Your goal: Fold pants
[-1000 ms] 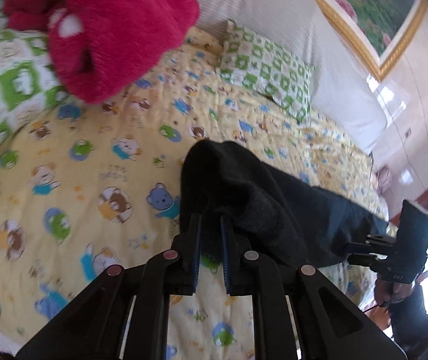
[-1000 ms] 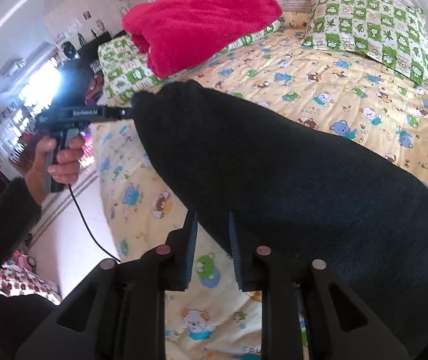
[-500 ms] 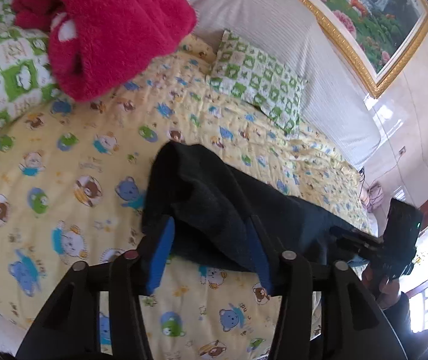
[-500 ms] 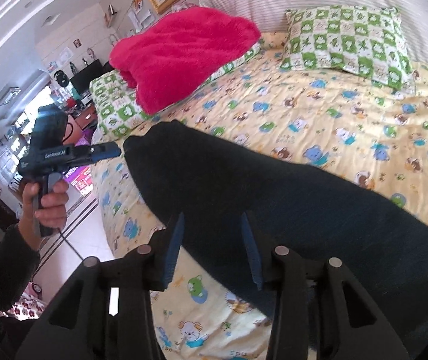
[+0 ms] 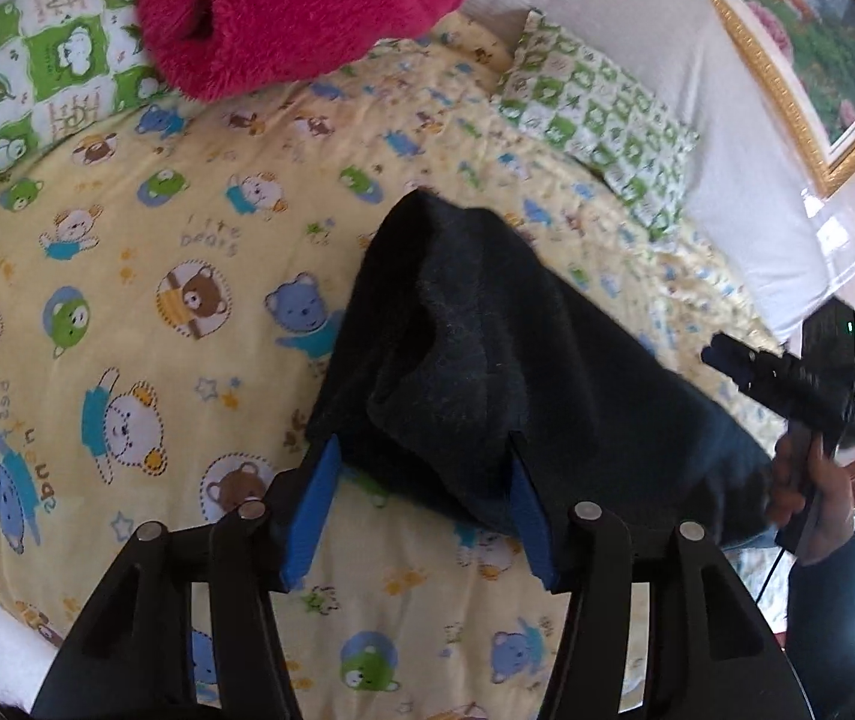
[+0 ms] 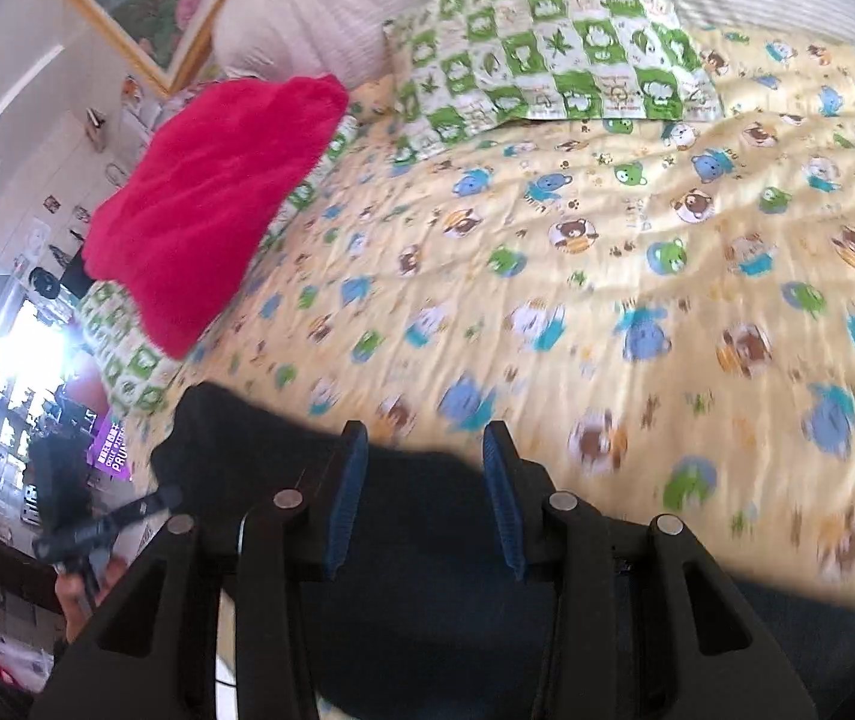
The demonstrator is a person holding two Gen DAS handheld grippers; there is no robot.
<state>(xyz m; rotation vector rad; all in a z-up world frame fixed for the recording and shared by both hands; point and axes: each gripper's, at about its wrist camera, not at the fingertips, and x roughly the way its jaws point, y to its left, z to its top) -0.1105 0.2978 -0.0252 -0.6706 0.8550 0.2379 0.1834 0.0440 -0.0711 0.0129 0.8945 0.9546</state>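
Note:
The dark navy pants lie folded on the yellow bear-print bedspread, their near end bunched up just beyond my left gripper, which is open with the blue pads apart and holds nothing. In the right wrist view the pants fill the bottom of the frame under my right gripper, which is open and empty above the cloth. The right gripper also shows in the left wrist view at the far right, held in a hand. The left gripper shows in the right wrist view at the lower left.
A red fleece blanket lies on a green checked pillow at the back left. A second green checked pillow leans on the white headboard. A framed picture hangs above. The bed's edge runs along the near side.
Both grippers have opened and let go of the pants, which dropped onto the bedspread. The right gripper has swung up and away over the bed; the left has drawn back a little.

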